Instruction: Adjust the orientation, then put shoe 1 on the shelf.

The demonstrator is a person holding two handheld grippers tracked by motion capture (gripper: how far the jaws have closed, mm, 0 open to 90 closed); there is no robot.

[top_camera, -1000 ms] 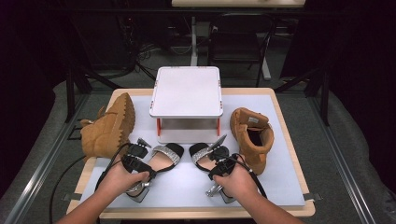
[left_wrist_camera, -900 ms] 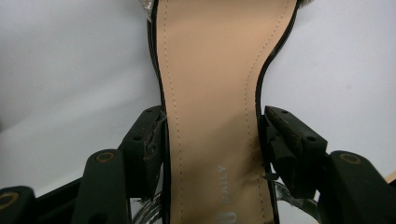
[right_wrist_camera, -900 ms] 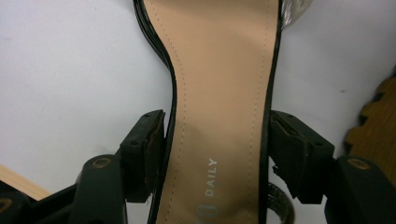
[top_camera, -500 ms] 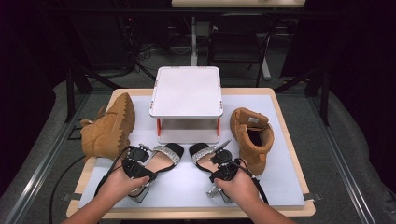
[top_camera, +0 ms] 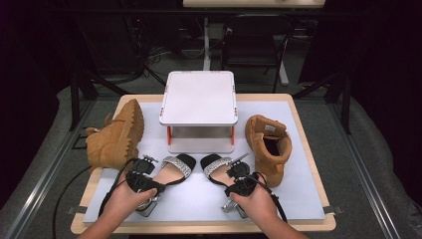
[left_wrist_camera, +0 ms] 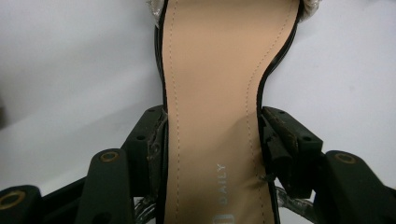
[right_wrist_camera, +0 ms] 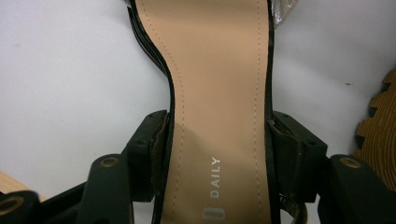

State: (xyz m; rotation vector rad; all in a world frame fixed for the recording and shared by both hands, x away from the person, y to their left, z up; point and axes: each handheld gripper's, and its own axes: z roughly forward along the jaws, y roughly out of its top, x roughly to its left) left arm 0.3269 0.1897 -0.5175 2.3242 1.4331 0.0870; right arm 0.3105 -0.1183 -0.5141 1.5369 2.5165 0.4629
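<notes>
White mat [top_camera: 298, 194]; left tongs [left_wrist_camera: 212, 140] pinching left sandal [left_wrist_camera: 212, 93]; right tongs [right_wrist_camera: 217, 140] pinching right sandal [right_wrist_camera: 217, 84].

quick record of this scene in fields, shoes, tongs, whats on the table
surface: table with a pale mat
left sandal: heeled, glitter toe strap, tan insole, toe toward the stand
right sandal: matching, beside the first
left tongs: jaws either side of the left sandal's waist, pads at its edges; have just been closing
right tongs: same on the right sandal; have just been closing
left boot: tan, on its side, sole showing
right boot: tan, upright
white stand: small raised shelf, behind the sandals
</notes>
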